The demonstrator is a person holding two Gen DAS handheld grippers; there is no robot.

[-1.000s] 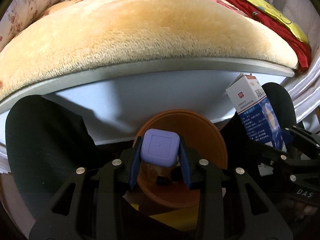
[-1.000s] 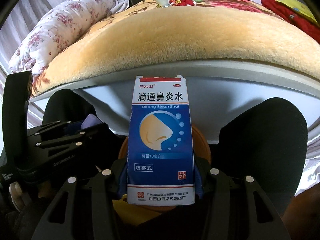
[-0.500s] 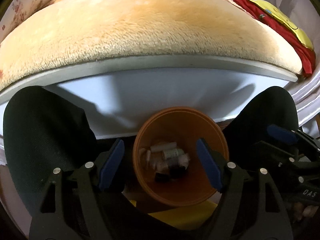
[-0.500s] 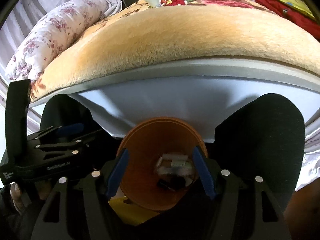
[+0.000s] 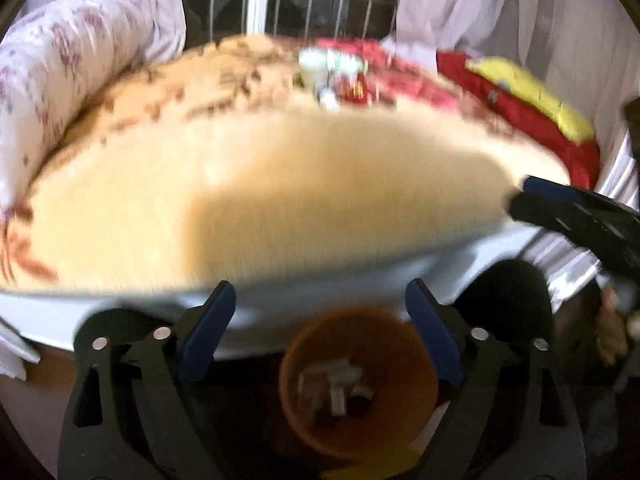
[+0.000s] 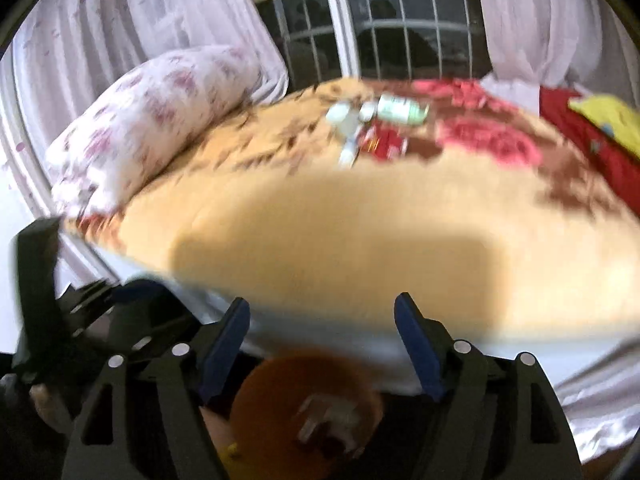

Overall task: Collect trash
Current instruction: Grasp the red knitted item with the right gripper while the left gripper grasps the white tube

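Note:
An orange bin (image 5: 360, 384) sits on the floor at the foot of the bed, with several pieces of trash (image 5: 332, 384) inside; it also shows in the right wrist view (image 6: 304, 412). My left gripper (image 5: 320, 328) is open and empty above it. My right gripper (image 6: 322, 340) is open and empty too, and shows at the right edge of the left wrist view (image 5: 576, 216). More trash lies at the far side of the bed: a white cup (image 5: 314, 66), a green and white bottle (image 6: 400, 110), small white containers (image 6: 344, 118) and red wrappers (image 6: 384, 140). Both views are blurred.
A tan plush blanket (image 5: 280, 184) covers the bed. A floral pillow (image 6: 152, 120) lies at the left, red and yellow cloth (image 5: 528, 108) at the right. A barred window (image 6: 380, 20) and white curtains stand behind. Dark trouser legs (image 5: 504, 304) flank the bin.
Both grippers opened and dropped the purple case and the blue medicine box into the bin. Now both have swung upward, so the far side of the bed and window come into view.

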